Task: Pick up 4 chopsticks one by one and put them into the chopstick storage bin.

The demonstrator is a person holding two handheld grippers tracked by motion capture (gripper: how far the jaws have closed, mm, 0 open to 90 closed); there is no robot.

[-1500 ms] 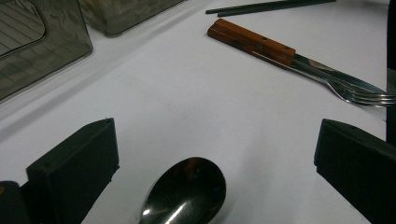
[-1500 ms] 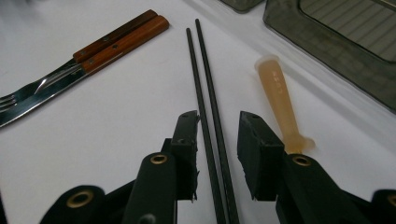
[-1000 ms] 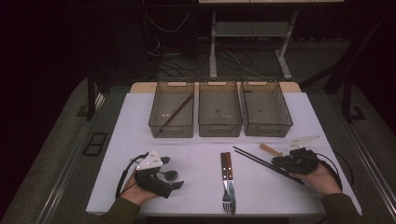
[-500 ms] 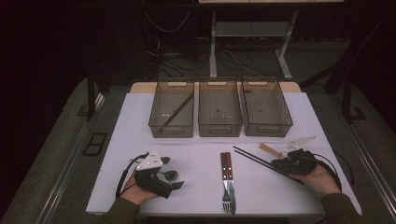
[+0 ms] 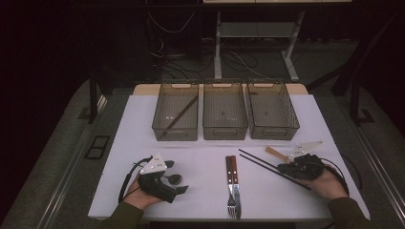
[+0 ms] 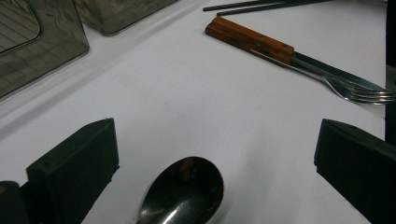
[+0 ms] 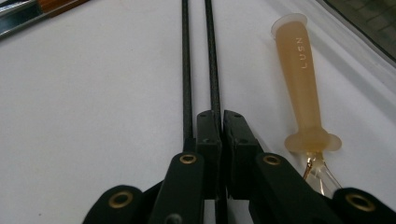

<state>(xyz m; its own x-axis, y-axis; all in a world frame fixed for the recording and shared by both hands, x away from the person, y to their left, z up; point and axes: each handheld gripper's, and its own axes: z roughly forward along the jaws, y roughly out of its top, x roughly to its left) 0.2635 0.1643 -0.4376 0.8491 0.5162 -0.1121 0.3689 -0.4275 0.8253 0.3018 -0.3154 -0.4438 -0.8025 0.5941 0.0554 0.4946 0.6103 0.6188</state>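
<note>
We see our right gripper [image 7: 219,114] low on the table [image 5: 200,152] at the near right, its jaws just drawn together on one of two black chopsticks [image 7: 212,56]; the right-hand stick of the pair runs between the pads, while its twin lies loose just beside the left jaw. The grip sits at the sticks' near end, and their long axis runs straight ahead from the jaws, which on the table is a diagonal away and to the left towards the knife and fork [image 5: 232,183]. So, in our judgement, any lift swings a long free length out in front of the hand. An amber handle [image 7: 301,79] lies just to the right of the jaws, close but not touching. At the near left our left gripper [image 5: 167,183] rests with its jaws wide apart and holding nothing, a spoon [image 6: 180,191] lying between them, bowl forward. The right hand [image 5: 329,183] is the one at the sticks; the left is well apart from them. Farther off stand three trays [image 5: 224,131] in a row, the left one already holding a dark stick; that tray is the farthest from the gripped chopstick.
</note>
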